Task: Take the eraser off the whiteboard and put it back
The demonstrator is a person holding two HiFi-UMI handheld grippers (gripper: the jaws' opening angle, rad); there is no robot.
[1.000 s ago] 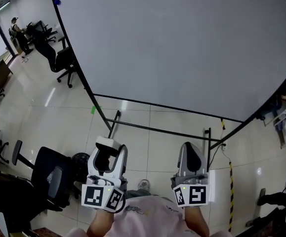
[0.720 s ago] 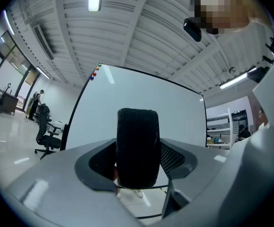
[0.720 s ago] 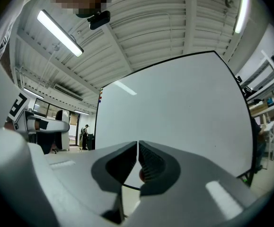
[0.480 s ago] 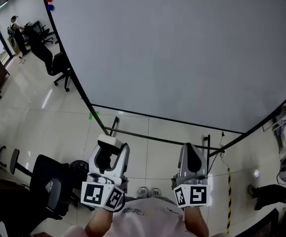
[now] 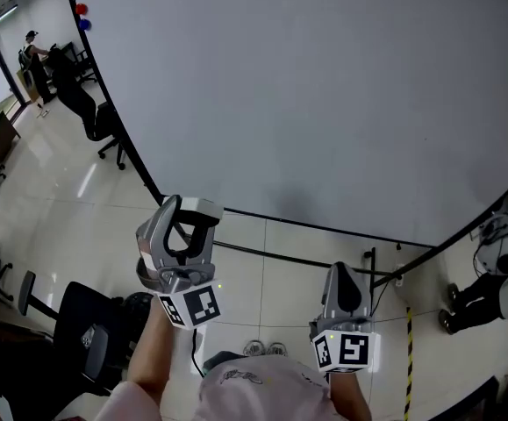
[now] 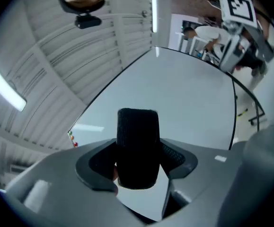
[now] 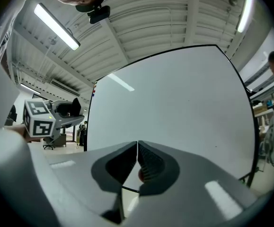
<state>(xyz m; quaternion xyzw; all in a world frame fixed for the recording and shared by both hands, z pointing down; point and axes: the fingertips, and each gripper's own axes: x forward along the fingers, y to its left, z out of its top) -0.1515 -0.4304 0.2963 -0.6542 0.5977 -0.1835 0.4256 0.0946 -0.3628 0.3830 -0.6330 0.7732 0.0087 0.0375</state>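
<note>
The left gripper (image 5: 188, 216) is clamping the black eraser (image 6: 137, 145) between its partly parted jaws and holding it up in front of the large whiteboard (image 5: 324, 86), near the board's lower edge. Whether eraser and board are touching cannot be told. The right gripper (image 5: 343, 281) is hanging lower, its jaws pressing fully together on nothing.
</note>
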